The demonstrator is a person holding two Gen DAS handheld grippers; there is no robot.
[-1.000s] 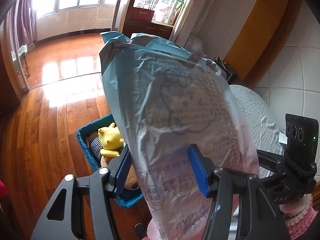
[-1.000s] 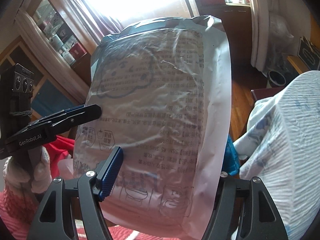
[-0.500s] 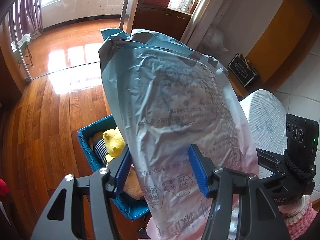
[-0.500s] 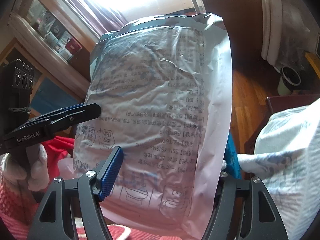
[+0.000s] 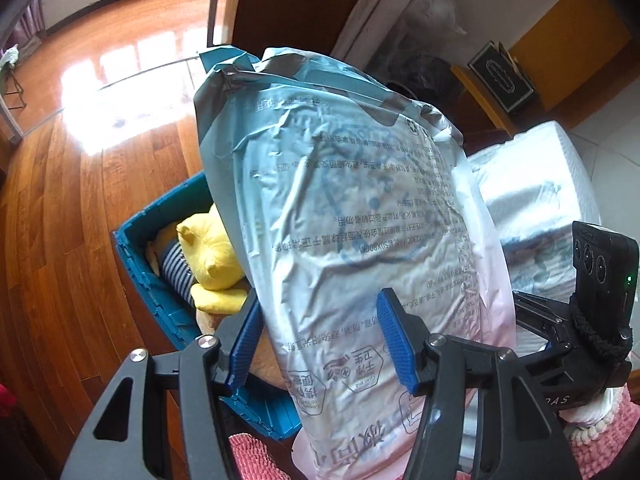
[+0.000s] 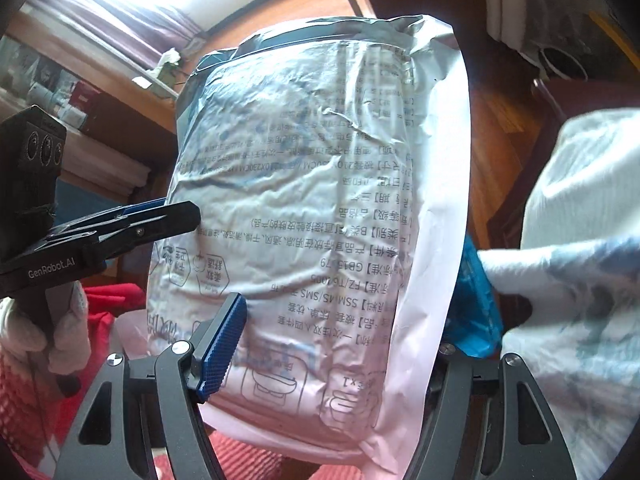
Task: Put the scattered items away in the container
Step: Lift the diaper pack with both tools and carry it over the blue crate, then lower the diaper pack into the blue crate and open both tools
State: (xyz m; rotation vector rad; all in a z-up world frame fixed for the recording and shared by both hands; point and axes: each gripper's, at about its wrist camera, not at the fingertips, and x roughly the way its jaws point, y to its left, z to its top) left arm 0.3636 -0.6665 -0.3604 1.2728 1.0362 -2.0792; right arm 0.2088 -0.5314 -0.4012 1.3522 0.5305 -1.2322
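A large grey-blue plastic package [image 5: 352, 216] printed with Chinese text fills both views; it also shows in the right wrist view [image 6: 320, 208]. My left gripper [image 5: 320, 344] is shut on its lower part, blue pads on either side. My right gripper [image 6: 340, 344] is shut on the same package from the other side. The package hangs in the air above a blue bin [image 5: 160, 292] on the wooden floor. A yellow plush toy [image 5: 208, 256] with a striped body lies in the bin. The right gripper shows in the left wrist view [image 5: 560, 320], the left gripper in the right wrist view [image 6: 120, 228].
White bedding [image 5: 532, 196] lies to the right of the package, also in the right wrist view [image 6: 580, 260]. A red knitted cloth [image 6: 48, 380] is below. A dark wooden cabinet [image 5: 288, 0] stands behind, with a black box [image 5: 502, 76] on a low shelf.
Both grippers have tilted down and carried the package lower and closer over the bin; the bin and plush toy now show larger. Both grips are unchanged.
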